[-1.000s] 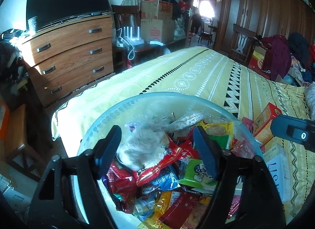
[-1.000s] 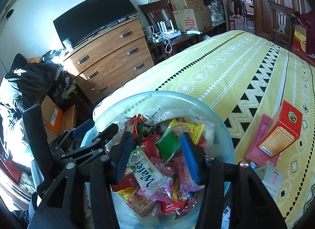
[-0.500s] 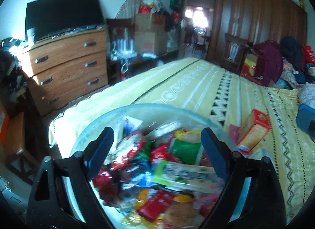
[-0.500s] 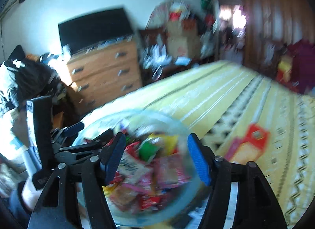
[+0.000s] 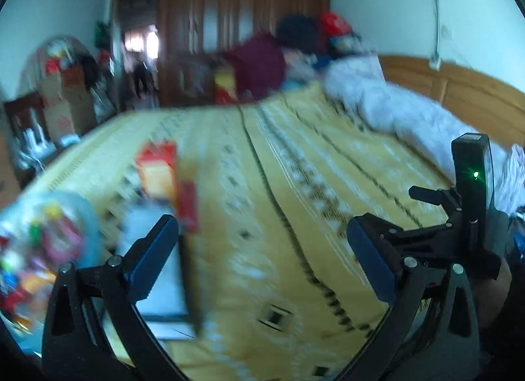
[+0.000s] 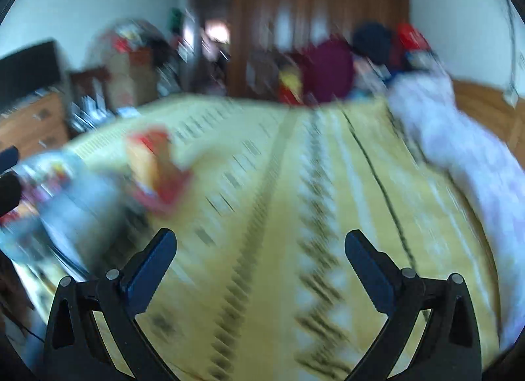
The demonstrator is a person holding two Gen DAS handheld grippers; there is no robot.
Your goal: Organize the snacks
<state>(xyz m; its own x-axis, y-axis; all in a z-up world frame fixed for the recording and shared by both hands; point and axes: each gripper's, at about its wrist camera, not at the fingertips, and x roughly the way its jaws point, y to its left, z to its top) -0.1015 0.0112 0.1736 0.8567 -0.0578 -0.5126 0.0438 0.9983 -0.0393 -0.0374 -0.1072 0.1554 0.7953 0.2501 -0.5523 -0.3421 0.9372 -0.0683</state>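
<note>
On bedspread (image 5: 295, 184), left: blurred clear bowl (image 5: 83, 217) heaped with bright snack packets (image 5: 39, 250); both fingers opening, empty.

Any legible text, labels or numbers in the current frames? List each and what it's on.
None legible: both views are smeared by motion blur.
Red and orange box on the yellow bedspread: printing blurred, unreadable.
Snack packets in the clear bowl: colours only, no words readable.
Cardboard boxes by the far wall: red marks, unreadable.
White box near the left gripper: no readable print.
</note>
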